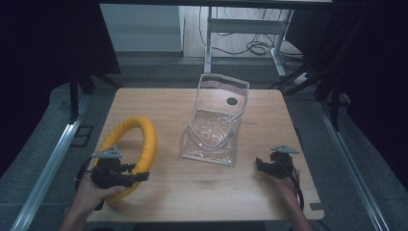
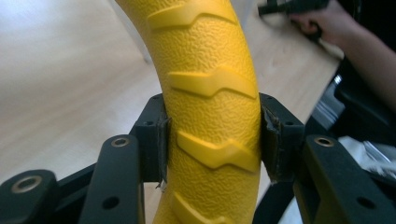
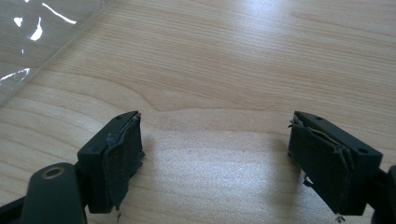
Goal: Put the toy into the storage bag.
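A yellow textured ring (image 1: 137, 139) with raised zigzag ridges lies at the left of the wooden table (image 1: 168, 101). My left gripper (image 1: 129, 177) is shut on the ring's near part; in the left gripper view the ring (image 2: 212, 107) fills the gap between both pads (image 2: 161, 140). A clear plastic pouch (image 1: 216, 122) with a black dot stands open in the middle of the table. My right gripper (image 1: 262, 165) rests low at the right front, open, its jaws (image 3: 215, 158) wide apart over bare wood with nothing between them. A corner of the pouch (image 3: 28, 37) shows at that view's top left.
Table legs and cables (image 1: 255, 45) of another desk stand on the floor beyond the far edge. Metal rails (image 1: 48, 163) run along both sides of the table. The other hand with its gripper (image 2: 299, 9) shows far off in the left gripper view.
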A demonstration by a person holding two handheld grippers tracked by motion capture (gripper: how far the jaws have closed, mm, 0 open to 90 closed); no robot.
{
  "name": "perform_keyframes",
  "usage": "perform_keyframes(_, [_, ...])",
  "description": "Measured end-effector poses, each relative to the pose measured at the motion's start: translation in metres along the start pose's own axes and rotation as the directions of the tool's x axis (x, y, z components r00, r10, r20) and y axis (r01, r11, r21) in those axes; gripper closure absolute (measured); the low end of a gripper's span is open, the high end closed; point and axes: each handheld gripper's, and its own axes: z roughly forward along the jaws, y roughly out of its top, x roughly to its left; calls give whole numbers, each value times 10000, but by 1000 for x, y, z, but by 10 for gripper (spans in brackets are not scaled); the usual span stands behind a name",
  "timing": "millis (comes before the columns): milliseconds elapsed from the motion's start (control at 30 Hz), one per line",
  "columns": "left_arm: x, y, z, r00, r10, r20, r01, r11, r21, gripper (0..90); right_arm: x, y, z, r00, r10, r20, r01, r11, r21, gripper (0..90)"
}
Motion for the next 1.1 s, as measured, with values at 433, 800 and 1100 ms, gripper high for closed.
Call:
perform_keyframes(433, [-3, 19, -22, 9978, 196, -628, -323, 9775, -2084, 509, -1, 0, 0, 10000, 67, 30, -67, 10000, -14, 179])
perform_keyframes(800, [-16, 42, -27, 9967, 426, -696, -630, 9441, -3236, 508, -1, 0, 0, 10000, 68, 41, -68, 10000, -4, 180])
perform_keyframes(1100, [-27, 61, -25, 9962, 676, -556, -841, 9163, -3917, 507, -2, 0, 0, 9999, 97, 44, -97, 9999, -25, 180])
